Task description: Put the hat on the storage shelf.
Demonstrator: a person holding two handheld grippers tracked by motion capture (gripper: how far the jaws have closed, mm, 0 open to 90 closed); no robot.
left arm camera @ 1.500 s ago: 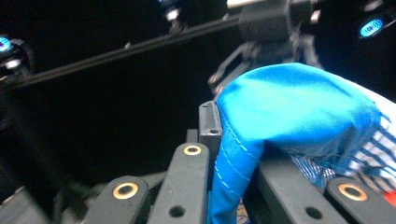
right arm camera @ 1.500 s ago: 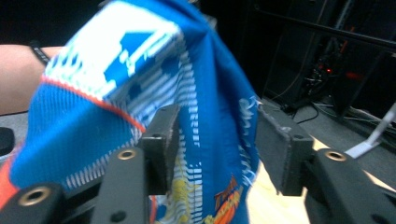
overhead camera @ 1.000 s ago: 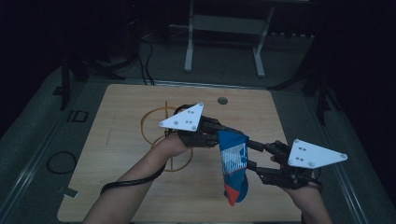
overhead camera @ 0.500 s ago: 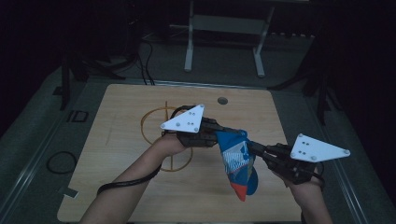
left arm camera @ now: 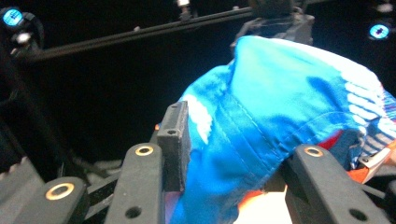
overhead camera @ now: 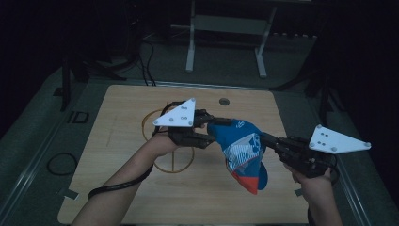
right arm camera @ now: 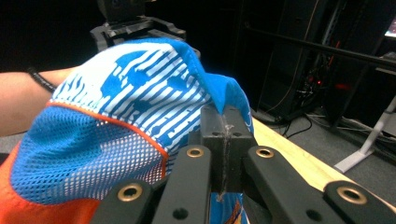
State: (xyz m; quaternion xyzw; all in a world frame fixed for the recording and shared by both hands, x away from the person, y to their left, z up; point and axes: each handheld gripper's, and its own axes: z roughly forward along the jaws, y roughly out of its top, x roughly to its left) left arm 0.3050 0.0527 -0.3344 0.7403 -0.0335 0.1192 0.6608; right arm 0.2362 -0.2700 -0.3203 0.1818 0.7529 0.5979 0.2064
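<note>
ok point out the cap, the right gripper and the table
cap [overhead camera: 240,143]: high view, on its blue and white crown
right gripper [right arm camera: 225,128]: right gripper view, where its shut pads pinch the cap's fabric
table [overhead camera: 127,101]: high view, bare wood near its far left corner

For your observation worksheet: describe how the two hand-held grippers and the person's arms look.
Each gripper, left gripper and right gripper, is black with two jaws fixed by brass-ringed rivets and a pale grey three-cornered plate with dark screw dots on top. A black cable trails along the left forearm. Forearms are bare, without sleeves.
</note>
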